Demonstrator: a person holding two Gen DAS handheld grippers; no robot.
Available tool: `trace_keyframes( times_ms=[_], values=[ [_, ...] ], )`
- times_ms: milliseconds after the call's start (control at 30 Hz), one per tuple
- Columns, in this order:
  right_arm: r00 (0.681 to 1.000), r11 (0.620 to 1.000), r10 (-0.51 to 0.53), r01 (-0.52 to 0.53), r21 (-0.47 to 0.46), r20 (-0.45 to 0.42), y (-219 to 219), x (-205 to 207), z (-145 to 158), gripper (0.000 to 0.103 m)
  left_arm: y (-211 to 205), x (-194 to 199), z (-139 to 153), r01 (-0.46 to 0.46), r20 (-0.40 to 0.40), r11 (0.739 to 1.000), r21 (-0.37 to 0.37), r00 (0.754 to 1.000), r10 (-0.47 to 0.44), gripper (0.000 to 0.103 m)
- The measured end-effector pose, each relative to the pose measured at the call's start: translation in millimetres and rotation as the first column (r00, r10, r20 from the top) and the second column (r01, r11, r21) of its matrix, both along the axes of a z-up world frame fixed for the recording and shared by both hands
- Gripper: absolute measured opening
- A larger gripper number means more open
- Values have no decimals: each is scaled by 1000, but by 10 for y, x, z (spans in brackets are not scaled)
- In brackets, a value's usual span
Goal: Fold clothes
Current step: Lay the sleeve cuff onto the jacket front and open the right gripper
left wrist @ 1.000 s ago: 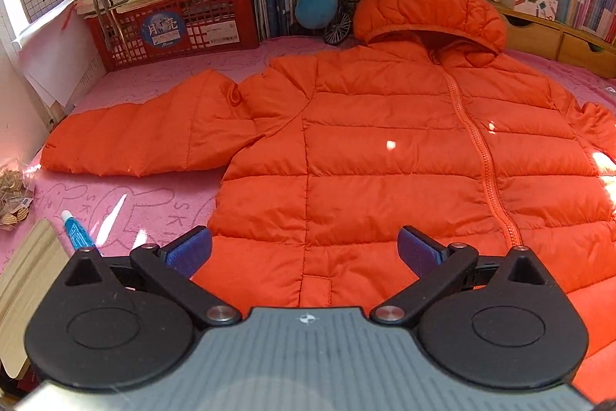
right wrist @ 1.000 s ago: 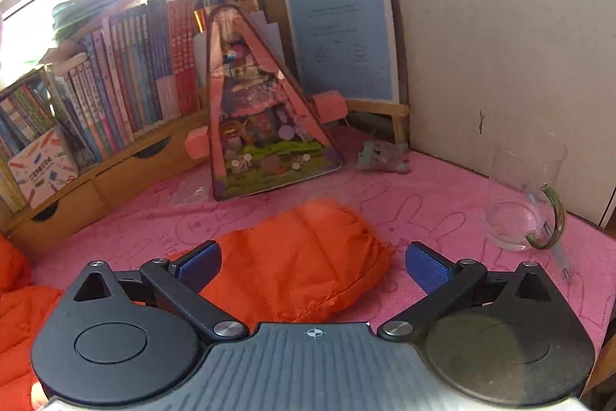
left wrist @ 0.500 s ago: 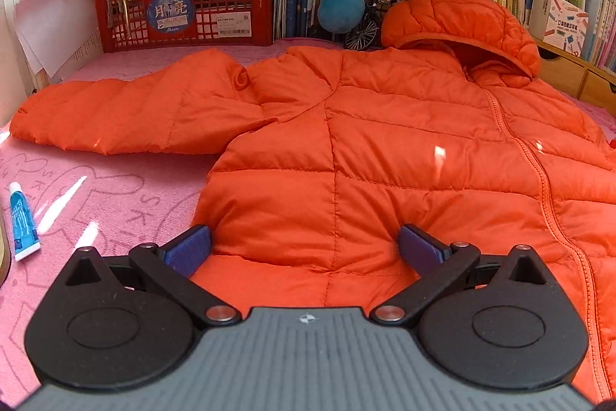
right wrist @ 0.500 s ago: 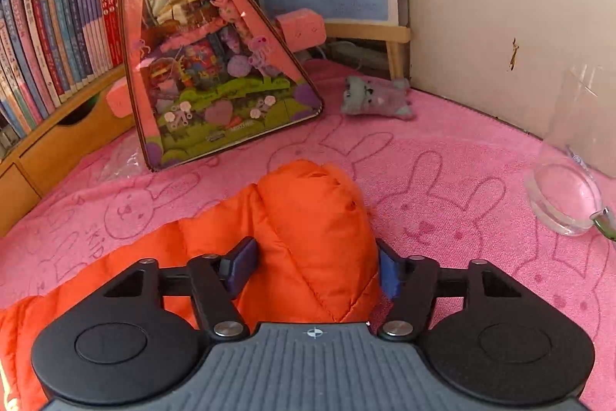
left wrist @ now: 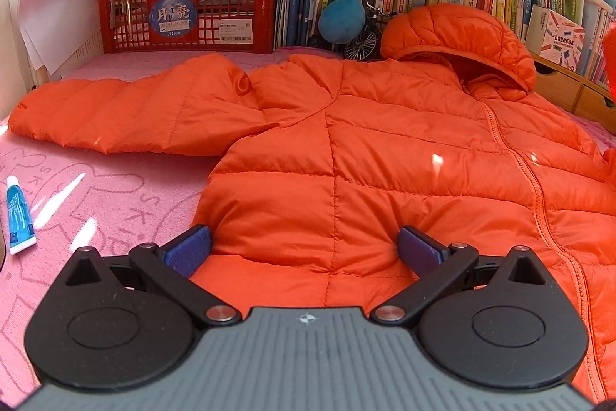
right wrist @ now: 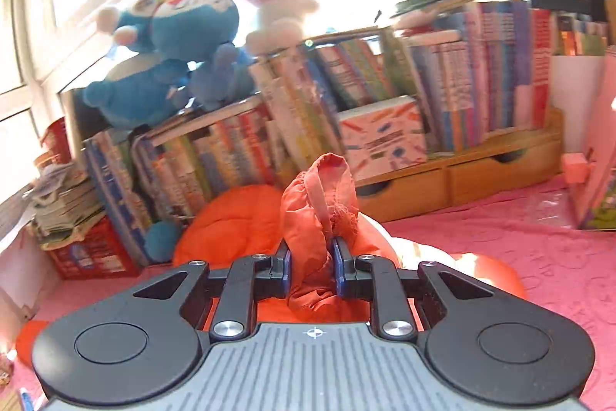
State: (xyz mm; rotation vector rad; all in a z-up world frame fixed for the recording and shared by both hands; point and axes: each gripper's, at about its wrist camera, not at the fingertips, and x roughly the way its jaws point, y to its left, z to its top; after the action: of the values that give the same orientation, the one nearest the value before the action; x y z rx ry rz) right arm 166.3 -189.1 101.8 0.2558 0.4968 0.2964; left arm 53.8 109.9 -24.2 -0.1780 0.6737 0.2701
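Puffy orange quilted hooded jacket [left wrist: 385, 156] lies zipped, flat on pink desk [left wrist: 96, 195]. Left gripper [left wrist: 304, 249] fingers apart over hem; right gripper [right wrist: 311, 270] fingers clamped on bunched sleeve cuff [right wrist: 323, 195].

Orange quilted jacket [left wrist: 385, 149] on pink bunny-print cloth [left wrist: 96, 187]; red crate [left wrist: 192, 14].

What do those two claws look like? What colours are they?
Both look alike. The left claw and right claw each have black jointed links with silver rivets, two round black discs, a ribbed grey body with a small compass-like mark, and blue pads on the fingertips. No cables or sleeves show.
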Motion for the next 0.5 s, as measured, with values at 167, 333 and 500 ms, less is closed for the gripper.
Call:
trace_keyframes(
  times_ms=[167, 333, 500],
  values=[
    [965, 972, 234, -232, 32, -121, 1127, 169, -353, 20, 45, -29, 8, -1, 22, 1000, -31, 1000, 2, 103],
    [901, 935, 354, -348, 67, -251, 1571, 205, -797, 21, 80, -59, 13, 0, 40, 998, -56, 999, 3, 103],
    [872, 907, 421, -402, 123, -250, 1431, 72, -837, 52, 94, -75, 19, 1, 48, 998, -68, 999, 3, 103]
  ],
)
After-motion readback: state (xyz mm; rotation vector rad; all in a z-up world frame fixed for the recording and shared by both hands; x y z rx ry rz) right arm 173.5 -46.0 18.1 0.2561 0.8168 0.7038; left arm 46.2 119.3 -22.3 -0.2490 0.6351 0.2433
